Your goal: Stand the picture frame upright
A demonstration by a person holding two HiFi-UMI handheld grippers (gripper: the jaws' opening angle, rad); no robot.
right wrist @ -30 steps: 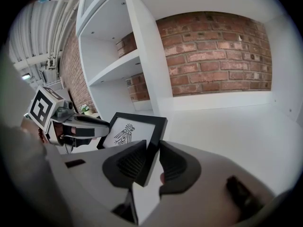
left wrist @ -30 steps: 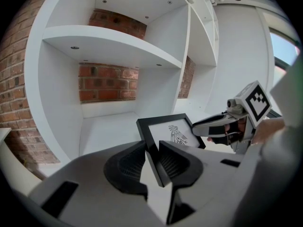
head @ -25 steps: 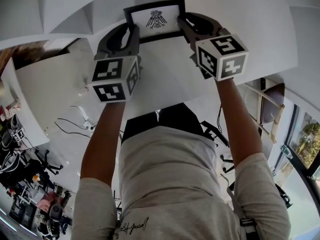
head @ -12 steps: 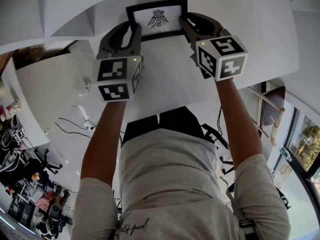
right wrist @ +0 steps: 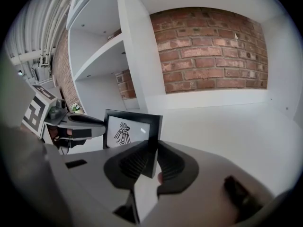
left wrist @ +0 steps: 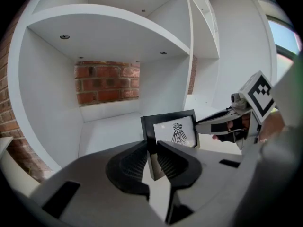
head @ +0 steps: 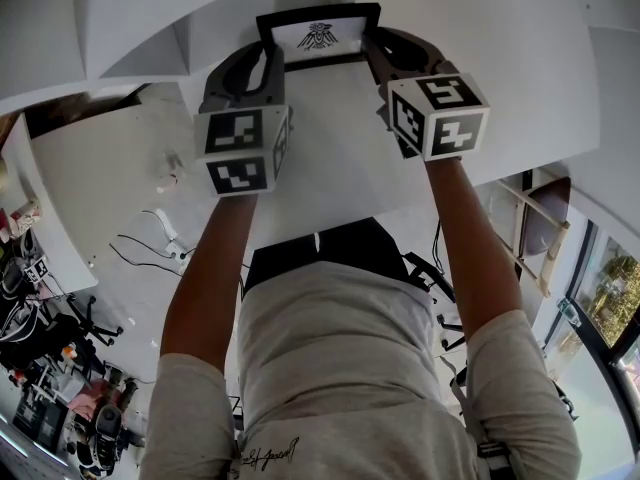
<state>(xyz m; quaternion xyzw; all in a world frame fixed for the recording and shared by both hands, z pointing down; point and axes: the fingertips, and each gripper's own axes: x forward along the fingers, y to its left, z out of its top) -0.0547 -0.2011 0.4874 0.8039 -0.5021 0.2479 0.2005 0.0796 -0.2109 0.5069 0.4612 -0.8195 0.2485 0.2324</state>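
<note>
Picture frame: we find the picture frame upright or nearly so, its face toward us, near the front edge of the shelf and just before the front edge of the white divider that parts two compartments
Left tool: the left tool has just been closing its jaws; the frame's left side rail lies between them and the pads press on it
Right tool: the right tool is clamped on the frame's right side rail
Risk, tipping: we judge that letting go before a rear stand is out and bearing would drop the frame flat
Risk, twisting: with grips on opposite rails, one hand turning or sinking without the other could rack the frame
Risk, uneven release: freeing one side first could swing the frame about the other tool and off the shelf's front edge
Hidden, base: the jaws cover the bottom rail in the left gripper view and the right gripper view, and the head view shows the rail but not its contact, so we cannot tell whether it rests on the shelf or hangs just above it
Hidden, back: the frame's rear face, and any stand on it, appears in no view
Hard to read: the wide lenses bend the shelf lines, so the frame's exact lean stays uncertain; the bird print is small yet legible
</note>
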